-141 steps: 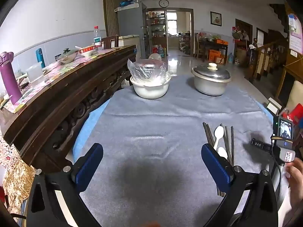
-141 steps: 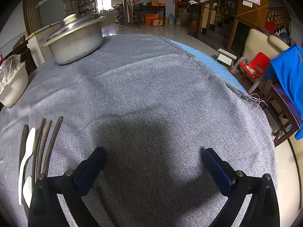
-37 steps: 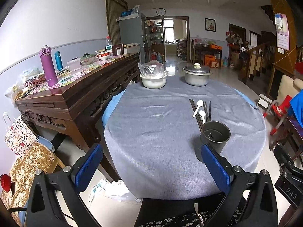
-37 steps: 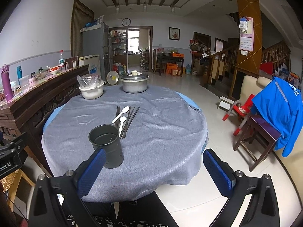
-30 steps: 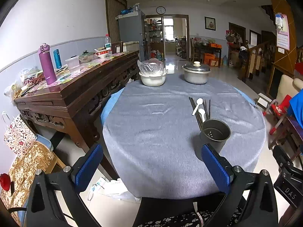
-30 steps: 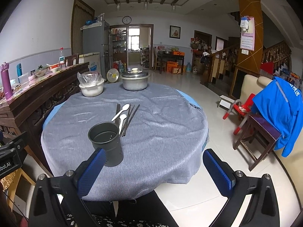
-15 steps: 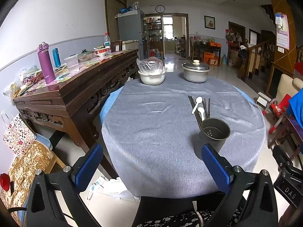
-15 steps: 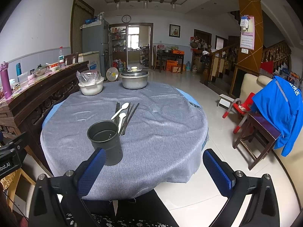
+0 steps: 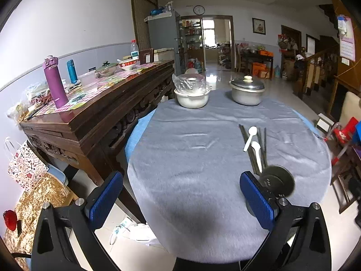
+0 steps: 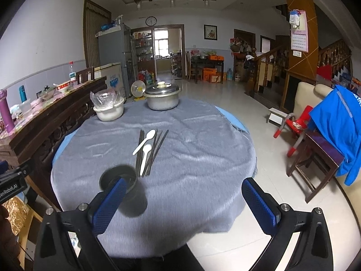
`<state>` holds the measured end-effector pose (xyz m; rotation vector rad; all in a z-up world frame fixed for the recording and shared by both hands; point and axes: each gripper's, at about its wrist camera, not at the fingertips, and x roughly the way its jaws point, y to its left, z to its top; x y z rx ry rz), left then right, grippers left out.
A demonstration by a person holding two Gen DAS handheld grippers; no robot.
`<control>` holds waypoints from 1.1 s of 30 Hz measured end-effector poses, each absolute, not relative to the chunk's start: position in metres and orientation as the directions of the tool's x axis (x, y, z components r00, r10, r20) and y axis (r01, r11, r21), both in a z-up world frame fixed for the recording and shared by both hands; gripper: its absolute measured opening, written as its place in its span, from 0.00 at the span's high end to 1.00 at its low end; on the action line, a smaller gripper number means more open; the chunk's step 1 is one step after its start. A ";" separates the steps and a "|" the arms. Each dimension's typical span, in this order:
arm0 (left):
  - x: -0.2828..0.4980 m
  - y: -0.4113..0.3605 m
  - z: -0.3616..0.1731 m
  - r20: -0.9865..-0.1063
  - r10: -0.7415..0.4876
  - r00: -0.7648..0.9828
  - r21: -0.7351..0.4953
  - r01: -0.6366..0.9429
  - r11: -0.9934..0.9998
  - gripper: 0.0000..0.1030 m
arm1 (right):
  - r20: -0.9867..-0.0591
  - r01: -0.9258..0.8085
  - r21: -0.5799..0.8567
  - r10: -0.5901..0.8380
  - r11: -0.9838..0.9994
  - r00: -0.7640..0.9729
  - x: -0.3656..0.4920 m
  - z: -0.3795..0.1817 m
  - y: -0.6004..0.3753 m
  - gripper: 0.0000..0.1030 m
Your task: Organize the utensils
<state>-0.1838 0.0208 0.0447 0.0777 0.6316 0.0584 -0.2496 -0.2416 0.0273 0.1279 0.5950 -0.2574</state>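
Two white plastic spoons point(image 10: 144, 145) point(image 9: 250, 138) and several dark chopsticks point(image 10: 158, 149) point(image 9: 259, 151) lie together on the round table's grey cloth point(image 10: 191, 149) point(image 9: 191, 158). A dark perforated metal utensil cup point(image 10: 123, 188) point(image 9: 276, 180) stands near the table's front edge, just in front of the utensils. My left gripper point(image 9: 180, 196) is open and empty, above the front edge, left of the cup. My right gripper point(image 10: 183, 203) is open and empty, right of the cup.
A white bowl with a plastic bag point(image 10: 109, 108) point(image 9: 191, 94) and a lidded metal pot point(image 10: 162, 99) point(image 9: 247, 91) stand at the table's far side. A dark wooden sideboard point(image 9: 94, 103) with bottles stands on the left. A chair with a blue jacket point(image 10: 336, 133) stands on the right.
Both grippers have moved forward, closer to the table. The cup and the utensils look larger and nearer. Nothing on the table has moved.
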 end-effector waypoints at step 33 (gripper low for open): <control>0.042 -0.018 -0.027 -0.731 0.116 0.672 0.170 0.014 0.985 0.00 | -0.812 0.218 0.213 0.049 0.952 0.581 0.048 -0.036 -0.300 0.00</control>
